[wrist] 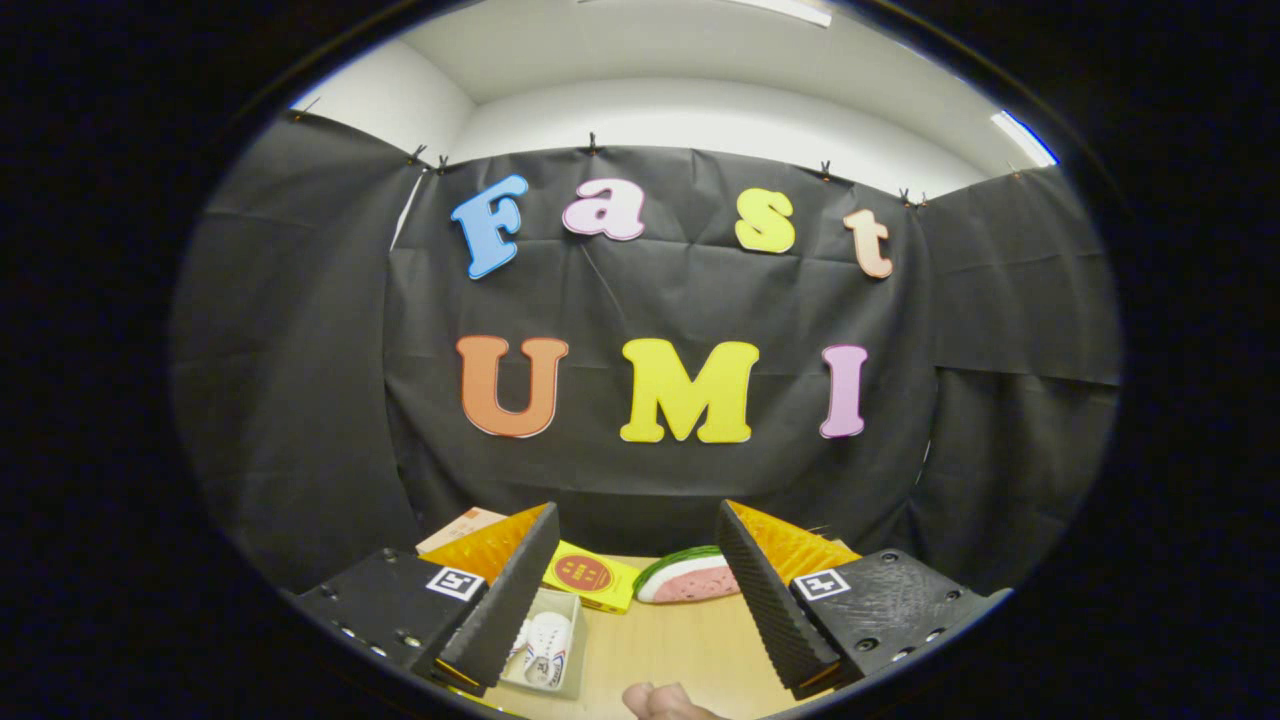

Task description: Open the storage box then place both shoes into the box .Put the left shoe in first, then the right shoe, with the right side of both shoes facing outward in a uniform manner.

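My gripper [636,510] is open, its two black ribbed fingers [505,600] spread wide with nothing between them. It is held above a wooden table [670,640] and looks mostly at the booth's black wall. A tan, flat-topped corner [468,527] peeks out behind the left finger's orange side; I cannot tell what it belongs to.
Just beyond the fingers on the table lie a yellow packet [585,577] and a watermelon-slice-shaped thing [690,578]. A small white open container [545,640] with white cups sits by the left finger. Part of a person's hand [665,702] shows at the table's near edge.
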{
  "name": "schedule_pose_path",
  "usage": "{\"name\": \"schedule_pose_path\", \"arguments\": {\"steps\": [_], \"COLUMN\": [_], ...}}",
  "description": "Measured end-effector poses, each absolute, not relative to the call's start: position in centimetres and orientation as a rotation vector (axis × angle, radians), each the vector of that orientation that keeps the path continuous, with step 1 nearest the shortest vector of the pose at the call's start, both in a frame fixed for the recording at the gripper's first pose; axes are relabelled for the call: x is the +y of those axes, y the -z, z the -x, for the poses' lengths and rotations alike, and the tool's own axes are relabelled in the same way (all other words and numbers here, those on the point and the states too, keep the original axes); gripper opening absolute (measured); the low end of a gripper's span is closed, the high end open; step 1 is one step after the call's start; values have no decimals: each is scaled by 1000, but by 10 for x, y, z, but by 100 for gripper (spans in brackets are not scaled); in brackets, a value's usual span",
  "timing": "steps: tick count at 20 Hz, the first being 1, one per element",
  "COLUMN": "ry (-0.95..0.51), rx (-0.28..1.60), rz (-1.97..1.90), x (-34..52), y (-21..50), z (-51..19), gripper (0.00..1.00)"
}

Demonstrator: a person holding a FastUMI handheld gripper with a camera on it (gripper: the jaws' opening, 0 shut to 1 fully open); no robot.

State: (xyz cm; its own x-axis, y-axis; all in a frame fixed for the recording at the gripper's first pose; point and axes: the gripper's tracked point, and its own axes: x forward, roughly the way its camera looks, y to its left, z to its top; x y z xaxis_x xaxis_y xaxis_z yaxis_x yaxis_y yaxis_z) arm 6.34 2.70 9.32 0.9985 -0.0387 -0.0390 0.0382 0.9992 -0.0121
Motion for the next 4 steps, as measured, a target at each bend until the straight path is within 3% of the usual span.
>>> {"name": "schedule_pose_path", "arguments": {"steps": [4], "ry": [39], "rx": [35], "rz": [11], "x": [25], "y": [-94], "z": [-63], "gripper": [96]}}
